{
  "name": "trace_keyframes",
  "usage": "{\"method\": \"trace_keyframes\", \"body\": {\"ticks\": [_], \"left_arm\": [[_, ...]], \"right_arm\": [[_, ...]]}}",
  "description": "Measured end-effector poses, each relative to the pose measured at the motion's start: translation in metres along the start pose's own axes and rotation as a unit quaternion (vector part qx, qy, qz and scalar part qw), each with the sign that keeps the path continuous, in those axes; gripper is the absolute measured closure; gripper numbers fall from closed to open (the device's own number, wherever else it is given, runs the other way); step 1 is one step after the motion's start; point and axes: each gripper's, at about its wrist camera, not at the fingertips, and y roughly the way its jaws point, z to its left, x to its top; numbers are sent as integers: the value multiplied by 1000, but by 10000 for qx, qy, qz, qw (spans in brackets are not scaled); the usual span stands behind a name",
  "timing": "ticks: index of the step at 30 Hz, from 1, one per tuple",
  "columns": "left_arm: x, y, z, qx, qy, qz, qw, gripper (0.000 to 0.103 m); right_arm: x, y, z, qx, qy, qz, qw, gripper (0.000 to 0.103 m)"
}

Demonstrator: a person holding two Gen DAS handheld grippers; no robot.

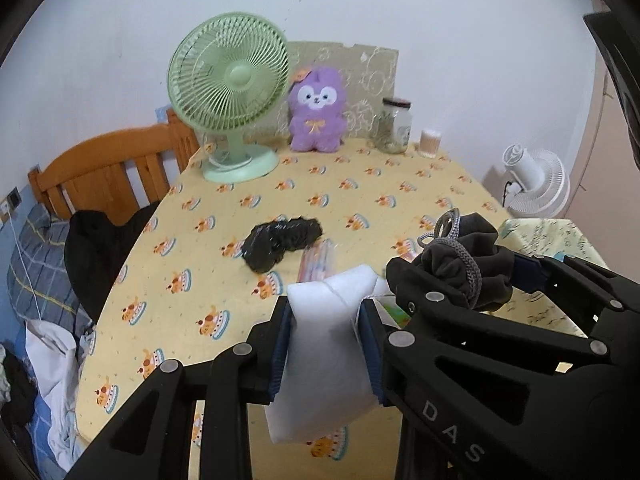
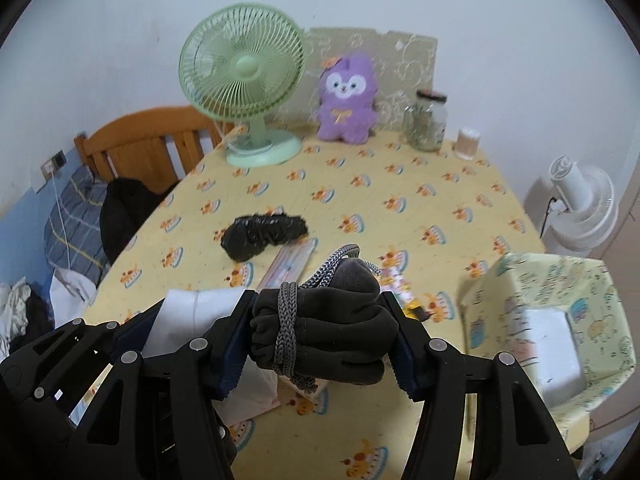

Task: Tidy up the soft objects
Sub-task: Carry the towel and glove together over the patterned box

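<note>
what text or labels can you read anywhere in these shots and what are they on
"DAS" - raised letters on the black arm of the right gripper, seen in the left wrist view.
Glass jar: it has a label, too blurred to read.
Patterned box: only cartoon prints, no legible words.
Nothing else is readable.

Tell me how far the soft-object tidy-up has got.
Done: one white piece already lies in the patterned box. In hand: the left gripper clamps a white foam pad, and the right gripper clamps a dark cloth bundle tied with grey cord. Left: the black crumpled bag on the table, perhaps the purple plush.
</note>
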Motion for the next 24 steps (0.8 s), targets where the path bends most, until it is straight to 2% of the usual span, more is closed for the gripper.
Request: {"method": "trace_keyframes", "body": {"ticks": [11,24], "left_arm": [[18,-27,-37,-117,236,-376,9989,68],[33,-32,-83,-281,507,-603,9965,68]], "right_arm": [[8,-42,-30,-72,139,-393,9991,40],[12,-66,-74,-207,305,-666,9971,40]]}}
